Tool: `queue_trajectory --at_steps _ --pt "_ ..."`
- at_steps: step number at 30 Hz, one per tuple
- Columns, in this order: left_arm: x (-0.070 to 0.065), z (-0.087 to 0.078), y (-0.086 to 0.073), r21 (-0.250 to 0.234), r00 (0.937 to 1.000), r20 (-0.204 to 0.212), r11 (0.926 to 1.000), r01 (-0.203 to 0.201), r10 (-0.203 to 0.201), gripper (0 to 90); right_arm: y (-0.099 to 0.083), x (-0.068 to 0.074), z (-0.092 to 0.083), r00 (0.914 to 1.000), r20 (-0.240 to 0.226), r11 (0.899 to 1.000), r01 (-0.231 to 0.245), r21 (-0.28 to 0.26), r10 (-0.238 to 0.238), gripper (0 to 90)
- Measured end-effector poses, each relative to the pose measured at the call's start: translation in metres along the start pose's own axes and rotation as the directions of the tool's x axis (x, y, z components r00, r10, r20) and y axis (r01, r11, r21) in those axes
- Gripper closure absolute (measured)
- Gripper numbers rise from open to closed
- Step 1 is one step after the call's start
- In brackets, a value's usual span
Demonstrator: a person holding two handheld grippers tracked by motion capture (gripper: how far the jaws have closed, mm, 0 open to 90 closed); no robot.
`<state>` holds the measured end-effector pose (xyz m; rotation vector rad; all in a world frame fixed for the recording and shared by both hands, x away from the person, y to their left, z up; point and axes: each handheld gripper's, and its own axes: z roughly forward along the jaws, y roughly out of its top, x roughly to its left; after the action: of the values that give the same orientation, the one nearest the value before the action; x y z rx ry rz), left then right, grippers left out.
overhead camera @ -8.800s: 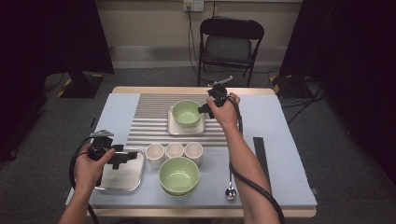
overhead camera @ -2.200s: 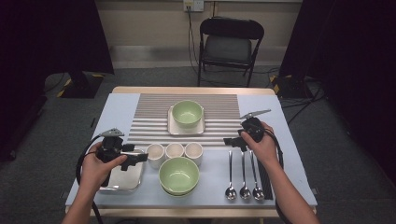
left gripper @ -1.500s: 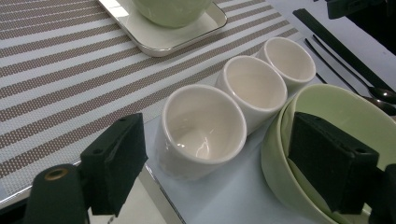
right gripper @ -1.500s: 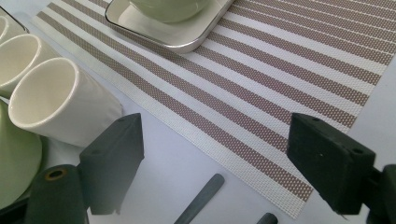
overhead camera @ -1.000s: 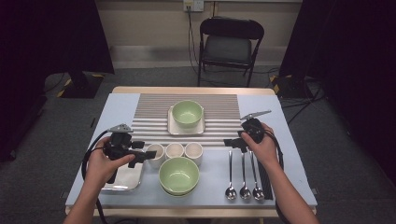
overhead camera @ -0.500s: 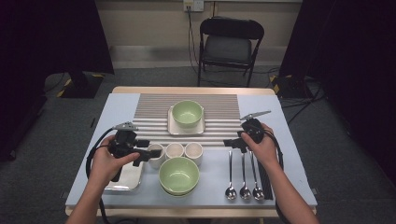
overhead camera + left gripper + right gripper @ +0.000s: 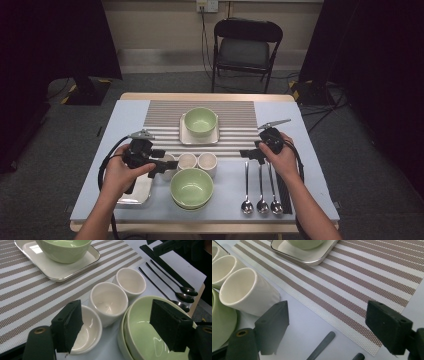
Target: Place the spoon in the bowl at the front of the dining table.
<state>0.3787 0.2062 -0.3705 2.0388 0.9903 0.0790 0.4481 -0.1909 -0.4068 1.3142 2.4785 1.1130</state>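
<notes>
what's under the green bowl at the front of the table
A second green bowl: its rim shows just below the top bowl, so the two are nested. The table under the stack is covered.

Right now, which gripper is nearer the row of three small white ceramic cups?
Left. The left gripper hovers at the row of three small white ceramic cups; the right gripper sits apart, above the spoon handles.

We see the desk (image 7: 125,120) under a pale blue cover, bearing a striped mat (image 7: 165,112) beyond our left gripper (image 7: 167,167), three cups (image 7: 187,161) just ahead of it, green bowls (image 7: 191,188) beside it, a tray (image 7: 136,192) beneath the hand, and three spoons (image 7: 260,192) behind our right gripper (image 7: 248,154).
</notes>
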Motion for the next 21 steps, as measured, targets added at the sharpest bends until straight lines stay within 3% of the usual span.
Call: queue_trajectory --at_steps 21 --pt "-0.02 0.021 0.013 0.012 0.9988 0.04 0.9995 -0.028 0.028 24.8 -0.002 0.0 -0.003 1.0 0.001 1.0 0.0 -0.005 0.0 18.3"
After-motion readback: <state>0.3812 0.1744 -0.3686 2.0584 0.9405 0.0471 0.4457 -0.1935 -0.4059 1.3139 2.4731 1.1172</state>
